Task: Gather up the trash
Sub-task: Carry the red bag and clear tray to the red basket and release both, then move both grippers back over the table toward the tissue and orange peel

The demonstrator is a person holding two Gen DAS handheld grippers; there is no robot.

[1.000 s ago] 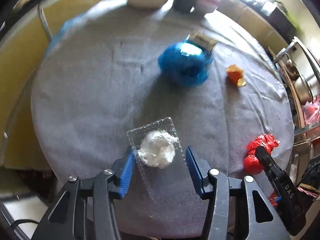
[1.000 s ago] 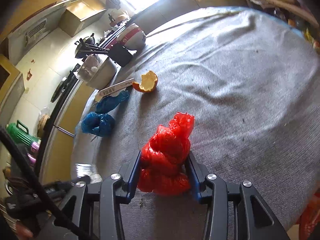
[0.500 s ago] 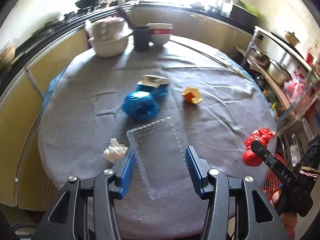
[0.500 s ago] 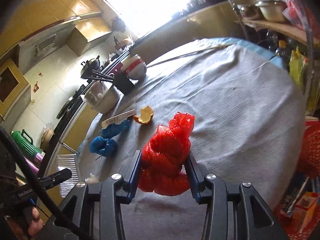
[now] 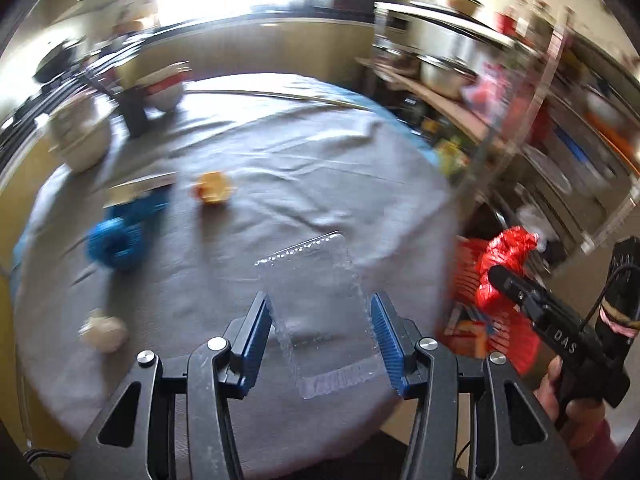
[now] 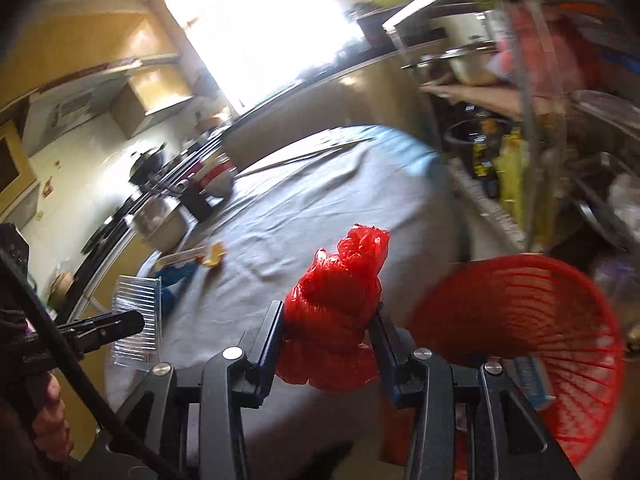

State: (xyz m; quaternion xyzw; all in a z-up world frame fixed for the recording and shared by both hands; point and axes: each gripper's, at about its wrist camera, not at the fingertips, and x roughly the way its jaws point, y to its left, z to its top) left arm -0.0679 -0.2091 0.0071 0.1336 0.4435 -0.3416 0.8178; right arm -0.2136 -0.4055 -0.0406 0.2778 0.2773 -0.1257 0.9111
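My left gripper (image 5: 318, 322) is shut on a clear plastic tray (image 5: 316, 292), held above the grey-clothed round table (image 5: 280, 168). The tray also shows in the right wrist view (image 6: 136, 324). My right gripper (image 6: 328, 340) is shut on a crumpled red plastic bag (image 6: 336, 312), off the table's right edge, beside a red mesh basket (image 6: 532, 332). The bag also shows in the left wrist view (image 5: 506, 256). On the table lie a white paper wad (image 5: 104, 330), a blue bag (image 5: 116, 236), a flat carton (image 5: 140, 188) and an orange peel (image 5: 212, 190).
Bowls (image 5: 82, 140) and a dark cup (image 5: 136, 110) stand at the table's far left. A shelf rack with pots (image 5: 448, 72) stands to the right of the table. The red basket (image 5: 492, 320) sits on the floor beside the table and holds some packaging.
Both grippers have swung right towards the basket with their loads. The white wad fell out of the tray a second ago and now lies on the table at the left.
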